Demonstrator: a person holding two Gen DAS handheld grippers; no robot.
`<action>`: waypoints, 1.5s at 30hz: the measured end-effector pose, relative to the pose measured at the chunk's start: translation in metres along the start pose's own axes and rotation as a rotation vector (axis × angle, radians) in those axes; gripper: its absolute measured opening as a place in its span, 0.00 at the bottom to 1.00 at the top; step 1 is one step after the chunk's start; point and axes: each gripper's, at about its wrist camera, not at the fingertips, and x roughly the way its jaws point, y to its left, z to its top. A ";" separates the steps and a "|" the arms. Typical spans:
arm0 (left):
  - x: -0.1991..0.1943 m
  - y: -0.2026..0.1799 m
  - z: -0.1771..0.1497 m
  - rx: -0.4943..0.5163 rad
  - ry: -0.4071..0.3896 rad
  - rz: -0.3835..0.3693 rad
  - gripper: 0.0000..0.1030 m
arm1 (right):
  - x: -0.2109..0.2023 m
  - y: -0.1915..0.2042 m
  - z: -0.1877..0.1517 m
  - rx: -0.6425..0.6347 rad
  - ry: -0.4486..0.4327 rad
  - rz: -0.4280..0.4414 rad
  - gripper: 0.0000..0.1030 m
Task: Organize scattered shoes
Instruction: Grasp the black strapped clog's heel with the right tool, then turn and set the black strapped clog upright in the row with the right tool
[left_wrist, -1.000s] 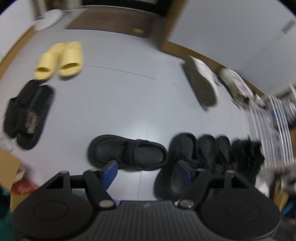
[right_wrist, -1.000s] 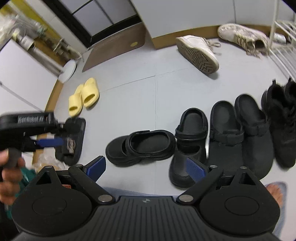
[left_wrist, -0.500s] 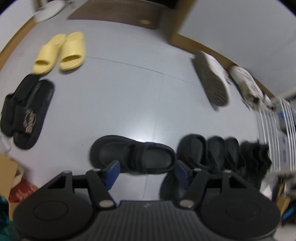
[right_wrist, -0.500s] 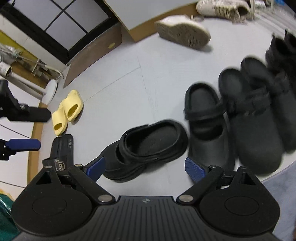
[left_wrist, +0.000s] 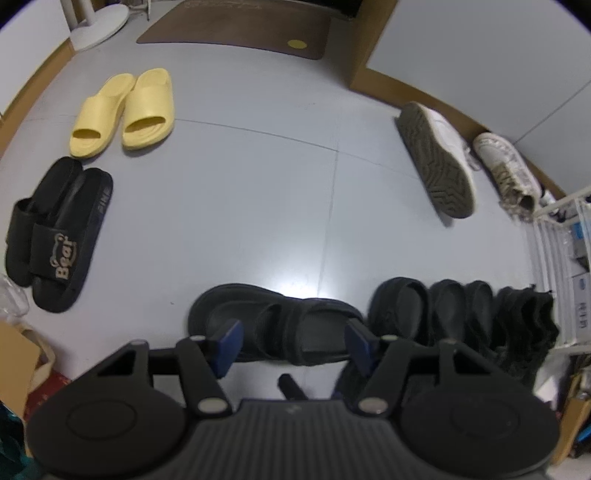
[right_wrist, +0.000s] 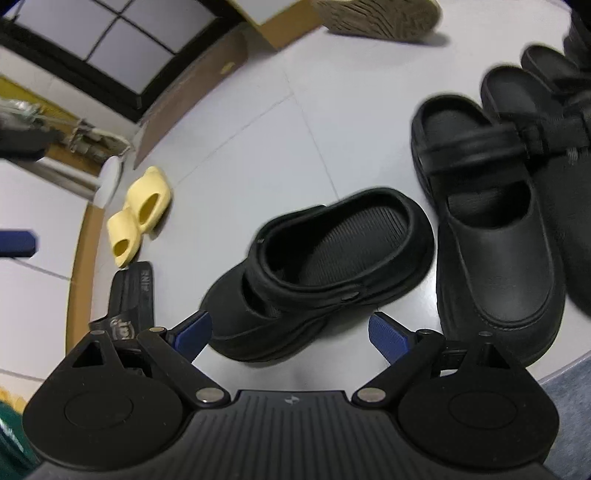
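The floor (left_wrist: 258, 192) holds the whole spread. A row of black shoes (left_wrist: 461, 317) stands side by side at the right, the yellow slides (left_wrist: 125, 110) and the black slides (left_wrist: 55, 232) sit paired at the left, and two pale sneakers (left_wrist: 436, 158) lie apart by the wall, one tipped on its side.

One black clog (right_wrist: 317, 269) lies crosswise just left of that row, its heel near the neighbouring clog (right_wrist: 491, 236).

The right gripper (right_wrist: 290, 332) hovers low over the crosswise clog, fingers spread wide and empty; the left gripper (left_wrist: 291, 339) hangs likewise released.

Judged risks:
- Swinging the clog round could knock its neighbour out of line.
- The thick, rounded upper may squirm from the narrow blue fingers (right_wrist: 388, 334).
- A pinch on the thin strap alone may let it dangle and drop.
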 end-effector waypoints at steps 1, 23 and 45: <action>0.004 0.002 0.001 -0.008 0.011 0.007 0.57 | 0.005 0.001 -0.002 -0.014 0.005 0.001 0.92; 0.014 -0.008 0.004 -0.010 0.051 -0.049 0.57 | 0.059 -0.005 0.021 -0.142 0.036 0.014 0.59; 0.017 -0.037 0.008 0.012 0.033 -0.048 0.58 | 0.014 -0.045 0.043 -0.226 -0.043 -0.131 0.34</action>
